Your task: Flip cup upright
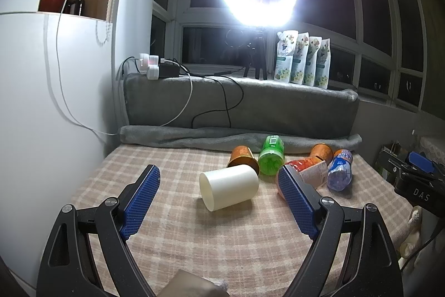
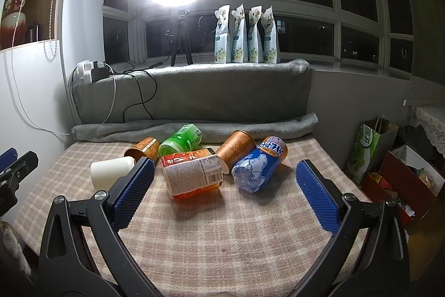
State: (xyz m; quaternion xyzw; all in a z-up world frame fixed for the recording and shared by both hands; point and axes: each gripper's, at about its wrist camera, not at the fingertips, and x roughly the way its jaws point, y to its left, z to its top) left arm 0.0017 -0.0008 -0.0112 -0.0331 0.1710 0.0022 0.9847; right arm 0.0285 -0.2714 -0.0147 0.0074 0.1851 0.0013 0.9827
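Observation:
A cream cup (image 1: 229, 187) lies on its side on the checked cloth, mouth toward the lower left; it also shows in the right wrist view (image 2: 111, 171), partly behind a finger. Two orange-brown paper cups (image 1: 242, 156) (image 1: 322, 152) lie on their sides behind it, also seen in the right wrist view (image 2: 143, 149) (image 2: 236, 149). My left gripper (image 1: 221, 174) is open and empty, its fingers on either side of the cream cup and slightly short of it. My right gripper (image 2: 226, 169) is open and empty, facing the bottles.
A green bottle (image 2: 180, 142), an orange-labelled bottle (image 2: 193, 174) and a blue Arctic Ocean bottle (image 2: 257, 167) lie among the cups. A grey rolled blanket (image 2: 194, 127) bounds the far edge. Wall at left, bags and boxes (image 2: 389, 166) off the right edge.

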